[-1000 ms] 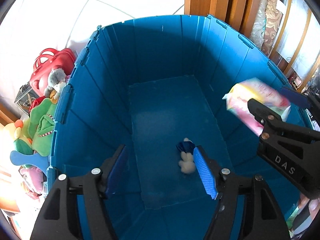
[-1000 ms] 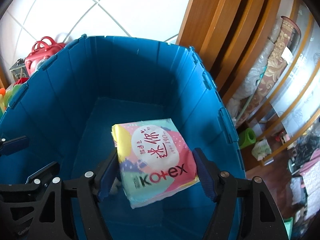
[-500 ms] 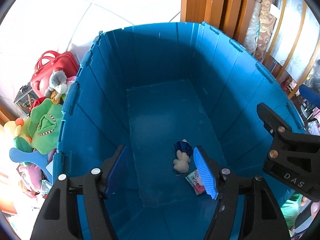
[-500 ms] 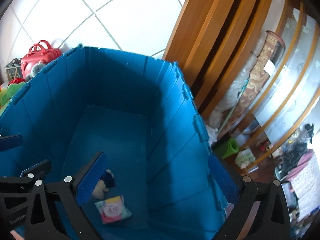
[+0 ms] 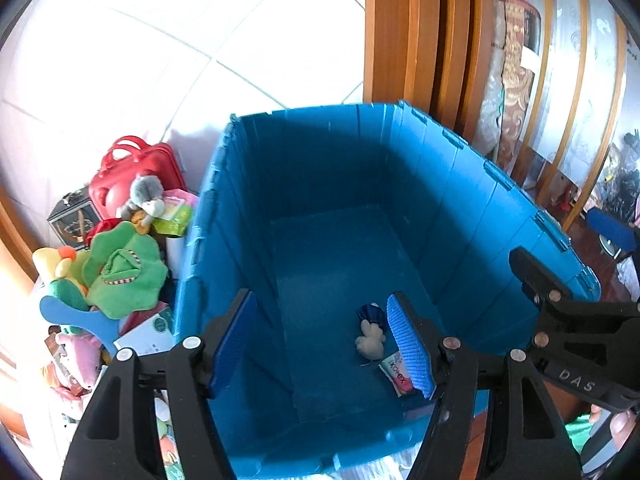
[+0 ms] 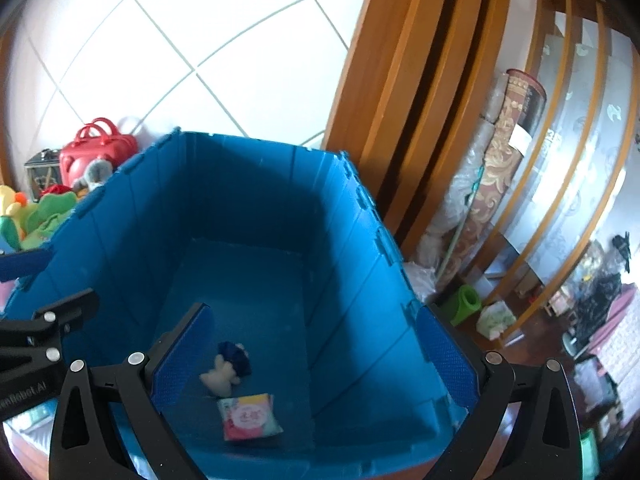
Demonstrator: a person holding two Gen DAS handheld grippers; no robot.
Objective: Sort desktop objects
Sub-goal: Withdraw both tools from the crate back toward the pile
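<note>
A big blue plastic bin (image 5: 352, 160) (image 6: 256, 184) stands below both grippers. On its floor lie a pink Kotex pack (image 6: 249, 421) (image 5: 394, 374) and a small white plush toy with a dark blue part (image 6: 224, 372) (image 5: 371, 338). My left gripper (image 5: 326, 344) is open and empty above the bin's near left side. My right gripper (image 6: 316, 356) is open wide and empty above the bin's near right side; its body also shows in the left wrist view (image 5: 576, 320).
A pile of toys lies left of the bin: a green plush (image 5: 124, 268), a red case (image 5: 136, 168), a grey plush (image 5: 146, 196). Wooden door frames (image 6: 420, 100) and a rolled carpet (image 6: 504, 184) stand behind right. A green roll (image 6: 464, 304) lies on the floor.
My right gripper has opened and let go of the Kotex pack, which dropped to the bin floor beside the plush toy. Both grippers have risen away from the bin.
</note>
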